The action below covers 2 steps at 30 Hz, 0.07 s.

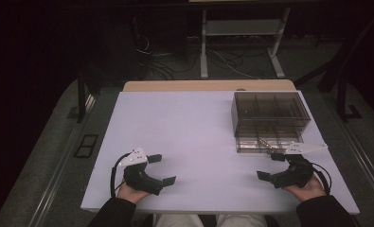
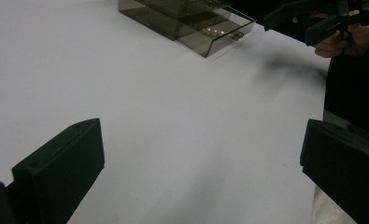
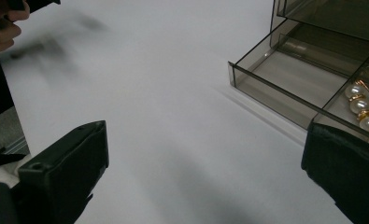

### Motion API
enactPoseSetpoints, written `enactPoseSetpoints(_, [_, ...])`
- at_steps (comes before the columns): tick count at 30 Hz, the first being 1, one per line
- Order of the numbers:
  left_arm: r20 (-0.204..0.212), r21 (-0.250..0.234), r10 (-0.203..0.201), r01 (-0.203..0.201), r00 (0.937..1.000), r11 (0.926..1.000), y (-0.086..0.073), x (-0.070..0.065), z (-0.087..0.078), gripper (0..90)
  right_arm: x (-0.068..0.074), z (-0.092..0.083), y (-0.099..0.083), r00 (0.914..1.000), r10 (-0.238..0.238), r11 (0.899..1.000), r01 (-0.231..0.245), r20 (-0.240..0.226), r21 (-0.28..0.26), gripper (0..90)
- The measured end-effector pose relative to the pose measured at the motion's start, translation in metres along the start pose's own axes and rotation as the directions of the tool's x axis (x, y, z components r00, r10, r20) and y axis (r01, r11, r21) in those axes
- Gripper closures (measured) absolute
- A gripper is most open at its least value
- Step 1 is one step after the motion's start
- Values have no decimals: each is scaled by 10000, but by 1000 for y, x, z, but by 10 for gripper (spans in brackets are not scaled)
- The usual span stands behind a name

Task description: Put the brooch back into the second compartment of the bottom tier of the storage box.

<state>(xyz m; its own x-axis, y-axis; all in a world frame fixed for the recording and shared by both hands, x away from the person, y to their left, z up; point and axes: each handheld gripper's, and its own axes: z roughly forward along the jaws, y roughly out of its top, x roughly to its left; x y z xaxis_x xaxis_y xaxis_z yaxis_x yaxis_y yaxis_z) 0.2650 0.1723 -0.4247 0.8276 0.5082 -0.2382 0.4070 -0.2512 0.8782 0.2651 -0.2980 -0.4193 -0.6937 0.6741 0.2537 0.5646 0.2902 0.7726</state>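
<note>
1. We hold the left gripper (image 1: 162, 169) and right gripper (image 1: 272, 166) low over the near tabletop (image 1: 189, 137), fingers wide apart, holding nothing.
2. One smoky clear box (image 1: 270, 118) sits far right, its drawer (image 3: 285, 88) pulled out.
3. One pearl pin (image 3: 364, 109) lies inside.
4. Next, we think, the right gripper reaches for it gently.

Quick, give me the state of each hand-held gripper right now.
Left hand-held gripper: open, holding nothing, over the white table.
Right hand-held gripper: open, holding nothing, beside the pulled-out drawer of the smoked box.
</note>
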Motion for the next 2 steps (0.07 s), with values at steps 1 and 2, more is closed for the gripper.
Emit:
enactPoseSetpoints(1, [3,-9,-14,14,10000,10000,0,0,0,0,0,0,-1,10000,-5,10000,5,2,-18,4])
enactPoseSetpoints(2, [3,1,-11,11,10000,10000,0,0,0,0,0,-1,-1,10000,-97,9999,97,21,-68,4])
